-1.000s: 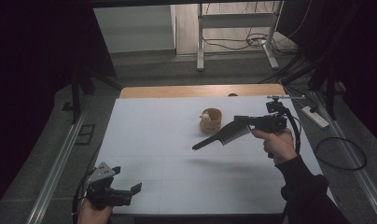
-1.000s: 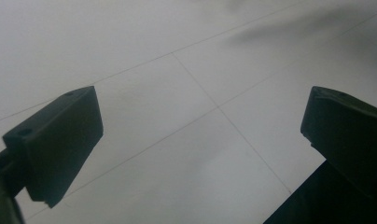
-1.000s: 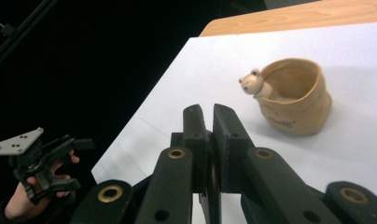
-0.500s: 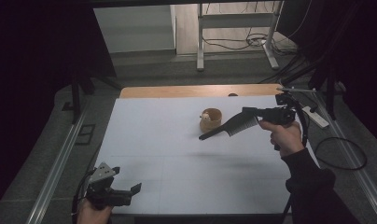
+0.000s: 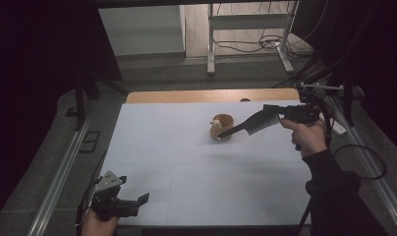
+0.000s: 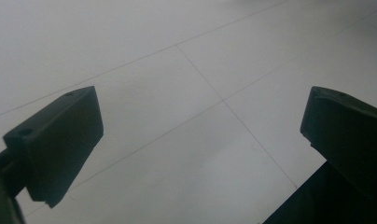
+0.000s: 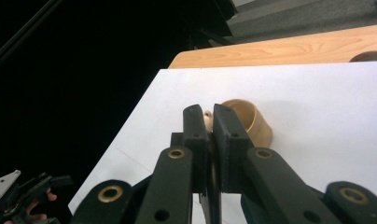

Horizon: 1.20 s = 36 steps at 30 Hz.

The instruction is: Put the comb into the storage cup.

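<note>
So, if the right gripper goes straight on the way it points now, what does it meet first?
Most likely the small wooden cup. The right gripper holds a black comb whose tip already reaches over the cup, so the comb would arrive first. Height above the cup is unclear.

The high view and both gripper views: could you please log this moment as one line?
right gripper: shut on black comb, held above wooden cup | left gripper: open, empty, near table front edge
</note>
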Each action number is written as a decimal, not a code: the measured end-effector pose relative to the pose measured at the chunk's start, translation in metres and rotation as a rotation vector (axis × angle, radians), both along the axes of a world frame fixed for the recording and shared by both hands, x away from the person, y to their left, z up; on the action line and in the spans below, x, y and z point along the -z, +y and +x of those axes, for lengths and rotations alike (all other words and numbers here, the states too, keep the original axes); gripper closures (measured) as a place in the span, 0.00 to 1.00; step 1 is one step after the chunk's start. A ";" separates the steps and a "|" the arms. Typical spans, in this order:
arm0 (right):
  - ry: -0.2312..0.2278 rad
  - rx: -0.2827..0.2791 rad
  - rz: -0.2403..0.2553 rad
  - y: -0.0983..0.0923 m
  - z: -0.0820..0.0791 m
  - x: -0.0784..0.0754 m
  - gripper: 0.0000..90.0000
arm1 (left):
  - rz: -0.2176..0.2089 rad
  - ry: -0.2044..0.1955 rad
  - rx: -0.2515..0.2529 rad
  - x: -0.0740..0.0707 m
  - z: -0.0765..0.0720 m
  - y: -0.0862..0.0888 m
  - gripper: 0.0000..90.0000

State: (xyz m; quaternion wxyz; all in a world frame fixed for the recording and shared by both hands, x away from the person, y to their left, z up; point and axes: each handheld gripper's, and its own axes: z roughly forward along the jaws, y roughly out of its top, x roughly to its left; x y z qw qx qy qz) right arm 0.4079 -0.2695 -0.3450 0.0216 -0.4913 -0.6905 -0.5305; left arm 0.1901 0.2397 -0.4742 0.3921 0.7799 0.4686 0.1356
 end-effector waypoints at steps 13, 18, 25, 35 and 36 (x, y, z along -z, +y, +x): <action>-0.021 0.045 -0.015 -0.009 0.009 -0.016 0.94 | -0.003 0.003 -0.002 0.000 0.000 0.000 0.00; -0.029 0.066 -0.020 -0.012 0.014 -0.020 0.94 | -0.002 0.004 -0.002 0.000 0.001 0.000 0.00; -0.041 0.095 -0.038 -0.012 0.021 -0.025 0.94 | -0.002 0.007 -0.001 0.000 0.001 0.000 0.00; -0.047 0.115 -0.064 -0.006 0.034 -0.029 0.94 | -0.004 0.009 -0.004 0.000 0.001 0.001 0.00; -0.047 0.115 -0.066 -0.004 0.035 -0.029 0.94 | -0.005 0.009 -0.004 0.000 0.001 0.001 0.00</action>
